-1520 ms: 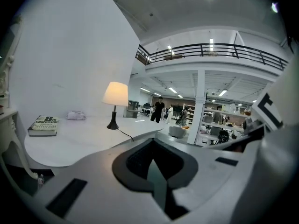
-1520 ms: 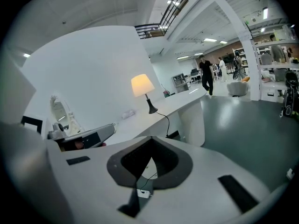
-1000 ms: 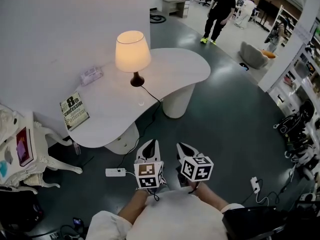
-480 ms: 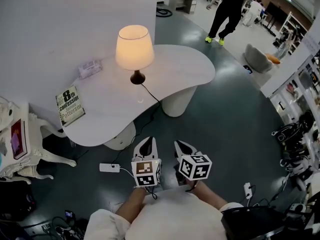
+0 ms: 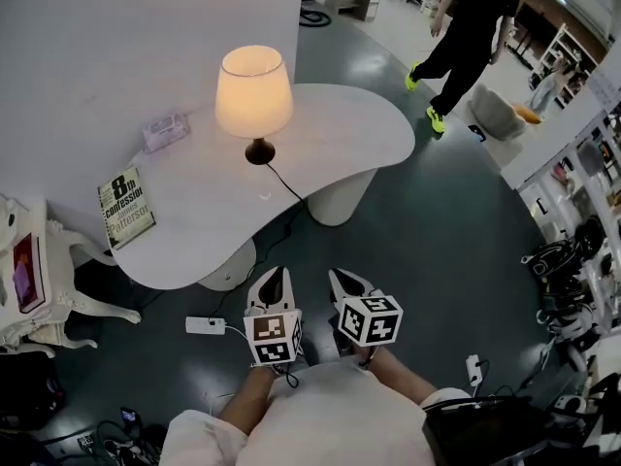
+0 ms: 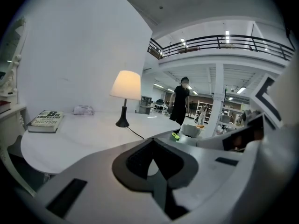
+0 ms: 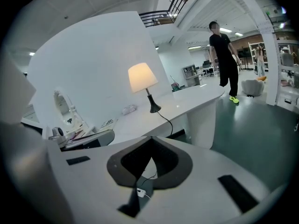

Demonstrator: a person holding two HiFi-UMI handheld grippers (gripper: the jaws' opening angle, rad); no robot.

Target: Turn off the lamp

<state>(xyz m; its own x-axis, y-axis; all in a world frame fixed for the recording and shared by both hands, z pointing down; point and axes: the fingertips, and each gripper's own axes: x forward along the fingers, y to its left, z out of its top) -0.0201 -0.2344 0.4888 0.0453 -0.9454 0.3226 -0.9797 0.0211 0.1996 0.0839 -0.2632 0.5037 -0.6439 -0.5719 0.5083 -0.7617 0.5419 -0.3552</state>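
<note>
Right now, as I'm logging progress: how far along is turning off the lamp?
Done: nothing yet; the lamp glows on the table. In hand: the left gripper and right gripper are both shut and empty, held over the floor short of the table. Left: reach the lamp, find its switch and turn it off.

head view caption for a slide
Left gripper and right gripper, both shut, short of the table with the lit lamp and a book

The cord point(image 5: 281, 181) vanishes behind the worktop point(image 5: 340, 134) edge. The packet point(image 5: 164, 131) by the wall is too small for me to identify, and the passer-by point(image 5: 471, 42) is cut off above.
</note>
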